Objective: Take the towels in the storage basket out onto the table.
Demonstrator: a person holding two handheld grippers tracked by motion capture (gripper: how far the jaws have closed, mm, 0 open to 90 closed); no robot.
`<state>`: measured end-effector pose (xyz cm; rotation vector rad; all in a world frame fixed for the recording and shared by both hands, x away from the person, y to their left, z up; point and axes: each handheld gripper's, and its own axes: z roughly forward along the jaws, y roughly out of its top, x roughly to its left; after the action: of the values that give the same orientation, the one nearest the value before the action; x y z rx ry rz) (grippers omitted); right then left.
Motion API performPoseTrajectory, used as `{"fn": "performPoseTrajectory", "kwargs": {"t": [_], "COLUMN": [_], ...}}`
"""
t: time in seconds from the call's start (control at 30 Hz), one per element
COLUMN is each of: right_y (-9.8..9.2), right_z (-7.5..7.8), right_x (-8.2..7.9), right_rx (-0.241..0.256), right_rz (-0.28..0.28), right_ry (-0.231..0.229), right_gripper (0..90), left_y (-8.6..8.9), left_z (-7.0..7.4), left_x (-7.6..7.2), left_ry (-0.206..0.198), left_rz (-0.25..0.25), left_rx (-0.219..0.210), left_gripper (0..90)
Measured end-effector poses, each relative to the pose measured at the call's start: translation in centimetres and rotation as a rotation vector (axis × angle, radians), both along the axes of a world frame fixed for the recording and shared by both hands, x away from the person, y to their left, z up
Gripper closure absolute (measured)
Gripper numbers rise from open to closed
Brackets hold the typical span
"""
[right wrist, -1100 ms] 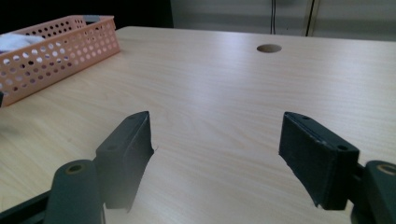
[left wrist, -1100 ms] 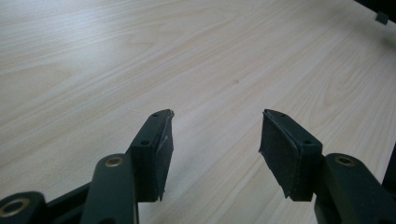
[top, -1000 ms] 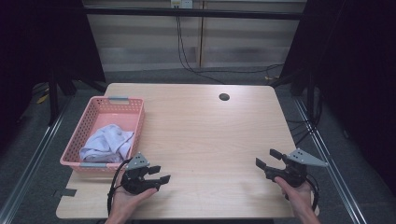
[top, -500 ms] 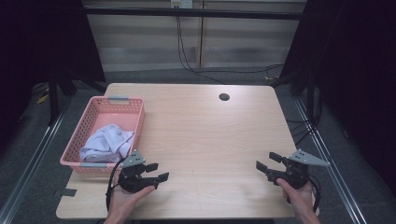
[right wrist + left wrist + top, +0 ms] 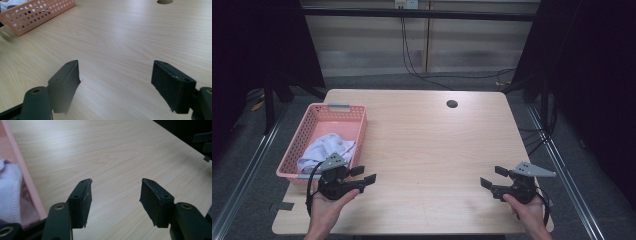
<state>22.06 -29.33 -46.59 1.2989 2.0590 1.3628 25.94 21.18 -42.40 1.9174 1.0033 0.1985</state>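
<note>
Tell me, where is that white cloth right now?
In the high view, the white cloth lies inside the pink basket at the table's left edge, just beyond the left gripper.

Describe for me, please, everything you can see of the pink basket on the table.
The pink basket is a shallow rectangular tray of what looks like plastic, its walls pierced with round holes. It sits flat at the table's left edge, holding a crumpled whitish-lavender cloth. The left gripper hovers open beside its near right corner.

A light wooden table [image 5: 427, 145] carries a pink basket [image 5: 312, 131] along its left edge, with a pale cloth [image 5: 324, 150] inside. A round hole [image 5: 452, 104] sits near the table's far edge, right of centre.
</note>
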Motion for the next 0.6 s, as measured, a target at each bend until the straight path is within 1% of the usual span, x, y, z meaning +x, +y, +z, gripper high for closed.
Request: {"fn": "performPoseTrajectory", "kwargs": {"t": [0.1,0.17,0.23,0.27,0.33,0.37,0.4,0.43,0.47,0.5,0.53,0.57,0.6], "right_y": [0.0,0.0,0.1,0.1,0.2,0.2,0.2,0.1,0.0,-0.1,-0.1,0.0,0.0], "right_z": [0.1,0.1,0.1,0.1,0.0,0.0,0.0,0.0,0.0,0.0,0.0,-0.1,-0.1], "right_x": [-0.1,-0.1,-0.2,-0.2,-0.1,-0.1,0.0,0.1,0.1,0.2,0.2,0.2,0.2], "right_rx": [0.0,-0.003,-0.006,-0.004,-0.007,-0.01,-0.007,0.008,0.014,0.005,-0.006,-0.008,-0.005], "right_rz": [-0.001,0.004,0.008,0.01,0.013,0.011,0.012,0.009,0.003,0.005,0.001,-0.001,0.002], "right_ry": [-0.003,-0.005,-0.004,-0.004,-0.001,0.004,0.008,0.013,0.016,0.012,0.013,0.019,0.023], "right_gripper": [21.7,21.6,21.6,21.6,21.7,21.7,22.3,22.8,22.8,22.8,22.8,22.7,22.7], "left_y": [0.7,1.2,1.7,2.1,3.0,3.6,4.2,4.7,5.3,5.8,6.2,6.5,6.7], "left_z": [0.7,1.3,2.0,2.3,3.0,3.4,3.8,4.1,4.4,4.7,5.0,5.1,5.2], "left_x": [0.1,0.2,0.5,0.7,1.2,1.4,1.7,1.8,2.1,2.2,2.4,2.5,2.6], "left_ry": [-0.022,-0.031,-0.027,-0.022,-0.028,-0.029,-0.037,-0.045,-0.045,-0.04,-0.044,-0.041,-0.032], "left_rz": [-0.031,-0.03,-0.027,-0.025,-0.005,0.003,0.02,0.045,0.061,0.084,0.116,0.114,0.11], "left_rx": [-0.009,-0.016,-0.013,-0.004,-0.013,-0.028,-0.028,-0.021,-0.006,0.007,0.027,0.042,0.038], "left_gripper": [37.9,37.8,39.8,40.9,40.8,40.9,40.8,40.6,39.4,37.2,35.2,33.9,33.4]}}
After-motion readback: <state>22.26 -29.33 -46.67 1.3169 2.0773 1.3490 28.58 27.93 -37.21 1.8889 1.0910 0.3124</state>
